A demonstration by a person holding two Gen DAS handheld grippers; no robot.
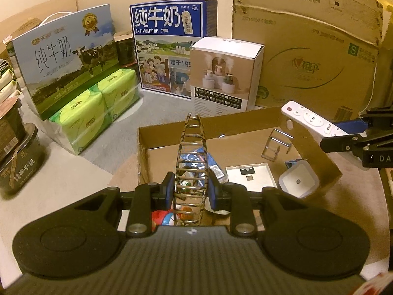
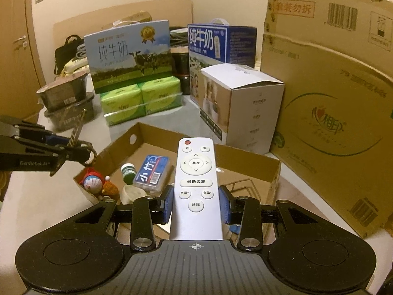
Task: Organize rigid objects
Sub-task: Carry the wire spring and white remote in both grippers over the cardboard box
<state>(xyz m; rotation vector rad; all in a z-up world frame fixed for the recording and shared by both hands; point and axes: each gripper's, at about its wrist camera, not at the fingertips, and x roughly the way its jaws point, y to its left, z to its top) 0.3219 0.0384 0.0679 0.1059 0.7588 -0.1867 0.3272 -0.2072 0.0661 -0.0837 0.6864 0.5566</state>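
Observation:
My left gripper (image 1: 191, 190) is shut on a long camouflage-patterned hair clip (image 1: 191, 147) that stands upright between the blue pads, above an open cardboard box (image 1: 233, 123). My right gripper (image 2: 196, 204) is shut on a white remote control (image 2: 196, 169), its buttons facing up, held over the same box (image 2: 120, 147). In the left wrist view the right gripper (image 1: 343, 132) and the remote (image 1: 307, 119) hang over the box's right wall. In the right wrist view the left gripper (image 2: 73, 145) with the clip (image 2: 78, 125) is over the box's left corner.
In the box lie a Doraemon toy (image 2: 92, 183), a green bottle (image 2: 128, 170), a blue toothpick case (image 2: 152, 172), a wire stand (image 1: 276, 145) and a white square plate (image 1: 250, 175). Behind stand milk cartons (image 1: 169, 46), tissue packs (image 1: 98, 108), a white carton (image 1: 226, 73) and a large cardboard box (image 1: 314, 59). Food bowls (image 1: 17, 162) sit left.

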